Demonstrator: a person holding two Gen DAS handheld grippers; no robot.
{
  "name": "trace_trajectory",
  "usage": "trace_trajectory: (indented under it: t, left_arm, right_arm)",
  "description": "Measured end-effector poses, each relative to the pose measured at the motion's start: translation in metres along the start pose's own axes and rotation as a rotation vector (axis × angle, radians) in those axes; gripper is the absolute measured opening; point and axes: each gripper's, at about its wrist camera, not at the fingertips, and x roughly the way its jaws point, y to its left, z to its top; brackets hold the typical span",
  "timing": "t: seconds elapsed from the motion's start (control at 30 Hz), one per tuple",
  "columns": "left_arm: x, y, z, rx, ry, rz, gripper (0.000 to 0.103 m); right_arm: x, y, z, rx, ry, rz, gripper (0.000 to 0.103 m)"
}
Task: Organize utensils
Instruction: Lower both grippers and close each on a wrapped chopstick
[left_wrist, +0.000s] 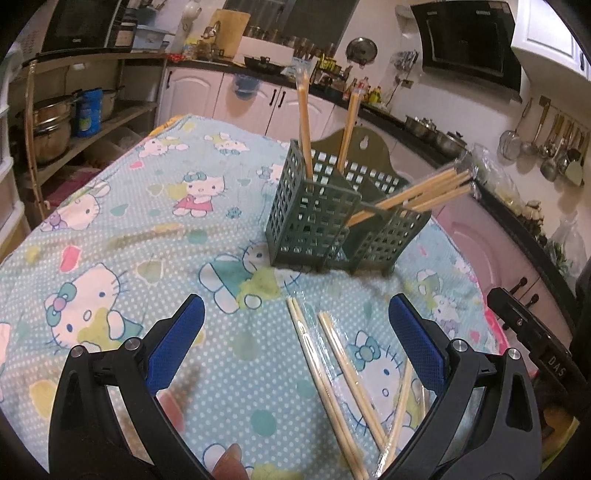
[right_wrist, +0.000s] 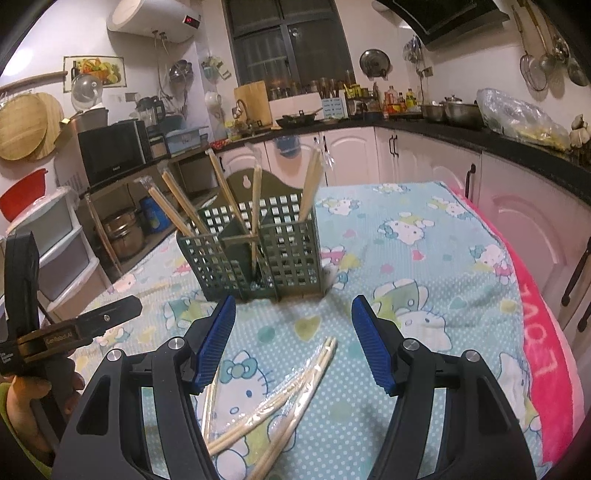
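Note:
A dark green slotted utensil holder (left_wrist: 343, 218) stands on the Hello Kitty tablecloth (left_wrist: 129, 221) and shows in the right wrist view too (right_wrist: 258, 254). Several wrapped pairs of wooden chopsticks (left_wrist: 410, 194) stand and lean in its compartments (right_wrist: 255, 206). More wrapped chopsticks lie loose on the cloth near the front edge (left_wrist: 325, 376) (right_wrist: 295, 391). My left gripper (left_wrist: 295, 314) is open and empty above the loose chopsticks. My right gripper (right_wrist: 293, 314) is open and empty, also above the loose chopsticks, in front of the holder.
The other gripper's body shows at the right edge of the left wrist view (left_wrist: 528, 332) and at the left of the right wrist view (right_wrist: 55, 332). A pink blanket (right_wrist: 535, 332) edges the table. Kitchen cabinets (right_wrist: 424, 155) and shelves (left_wrist: 92, 122) surround it.

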Motion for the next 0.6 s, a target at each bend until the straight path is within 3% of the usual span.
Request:
trace_trajectory:
  t: [0.47,0.6]
  left_arm:
    - [0.031,-0.003,-0.018,0.029,0.092,0.009,0.091]
    - [0.04,-0.002,-0.023,0.032,0.111,0.015,0.088]
  right_arm:
    - [0.033,-0.01,-0.021,0.011,0.147,-0.026,0.063]
    - [0.046,-0.014,-0.025,0.016,0.191,-0.03,0.058]
